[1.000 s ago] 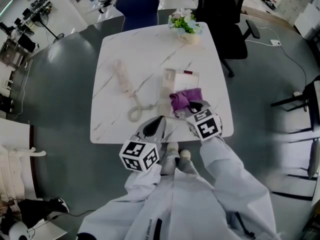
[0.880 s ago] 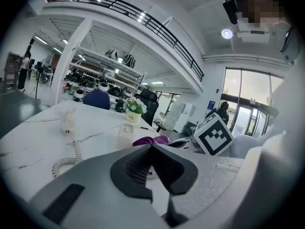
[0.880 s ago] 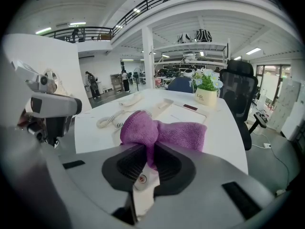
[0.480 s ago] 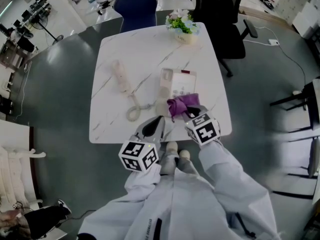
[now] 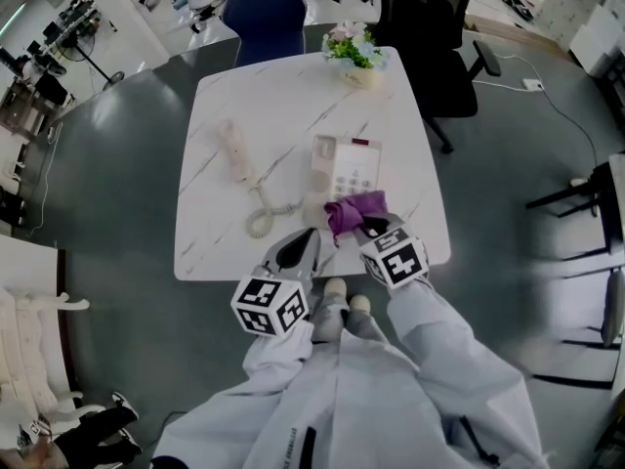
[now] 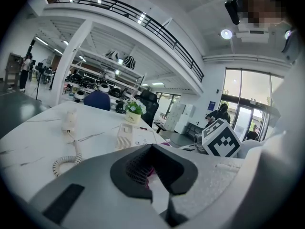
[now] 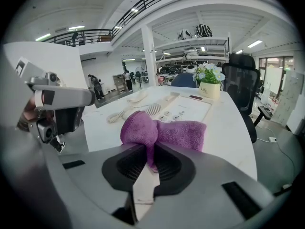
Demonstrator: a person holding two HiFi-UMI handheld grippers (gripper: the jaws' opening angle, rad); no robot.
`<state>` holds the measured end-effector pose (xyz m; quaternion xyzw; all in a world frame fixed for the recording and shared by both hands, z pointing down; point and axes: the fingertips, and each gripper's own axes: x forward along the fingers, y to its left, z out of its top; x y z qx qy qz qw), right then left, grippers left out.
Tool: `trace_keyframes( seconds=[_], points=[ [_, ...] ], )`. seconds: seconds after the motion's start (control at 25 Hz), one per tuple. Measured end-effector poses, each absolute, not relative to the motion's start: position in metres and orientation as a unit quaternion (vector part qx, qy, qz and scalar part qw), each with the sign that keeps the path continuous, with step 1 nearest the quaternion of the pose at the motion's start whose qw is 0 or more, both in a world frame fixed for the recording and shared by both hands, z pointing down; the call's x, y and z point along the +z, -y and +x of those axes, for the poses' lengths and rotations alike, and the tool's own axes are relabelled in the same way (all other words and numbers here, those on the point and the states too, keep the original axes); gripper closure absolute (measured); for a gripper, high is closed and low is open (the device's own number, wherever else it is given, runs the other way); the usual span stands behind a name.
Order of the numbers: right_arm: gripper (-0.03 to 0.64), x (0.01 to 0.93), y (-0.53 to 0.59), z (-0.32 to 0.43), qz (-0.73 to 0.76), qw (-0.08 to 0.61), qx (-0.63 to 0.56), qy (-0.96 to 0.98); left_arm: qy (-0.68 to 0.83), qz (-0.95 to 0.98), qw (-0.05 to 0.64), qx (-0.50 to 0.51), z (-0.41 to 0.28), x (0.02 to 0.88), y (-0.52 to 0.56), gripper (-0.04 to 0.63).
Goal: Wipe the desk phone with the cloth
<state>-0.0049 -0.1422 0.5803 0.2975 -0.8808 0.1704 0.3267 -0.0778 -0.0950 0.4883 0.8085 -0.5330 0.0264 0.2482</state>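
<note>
Wiping step: the right gripper point(image 5: 363, 225) point(image 7: 147, 163) is clamped tight on the cloth point(image 5: 352, 210) point(image 7: 162, 131) at the near end of the phone point(image 5: 347, 167) point(image 7: 185, 109). I think most of the phone is yet to be wiped.
Cloth: purple, soft, floppy and very light. It is bunched into a ball where it is pinched. Holding it by the middle fold should let the loose ends drag flat.
Phone: white, hard and smooth. It may slide on the bench point(image 5: 225, 96), so press gently. The buttons could get pushed too.
Handset point(image 5: 234, 149): off the phone, lying to the phone's left, joined by a curly cord point(image 5: 264, 218).
Left gripper point(image 5: 301, 250) point(image 6: 152, 171): jaws together, holding nothing, near the phone's near left corner.
Flowers point(image 5: 354, 45): past the phone's far end, well apart.
</note>
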Motion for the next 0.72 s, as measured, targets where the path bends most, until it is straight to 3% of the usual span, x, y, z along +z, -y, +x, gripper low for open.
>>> trace_keyframes(
  seconds=[0.72],
  points=[
    [0.584, 0.583, 0.112, -0.002, 0.258, 0.320, 0.220, 0.885, 0.539, 0.809, 0.232, 0.017, -0.077, 0.473, 0.090, 0.597]
  ],
)
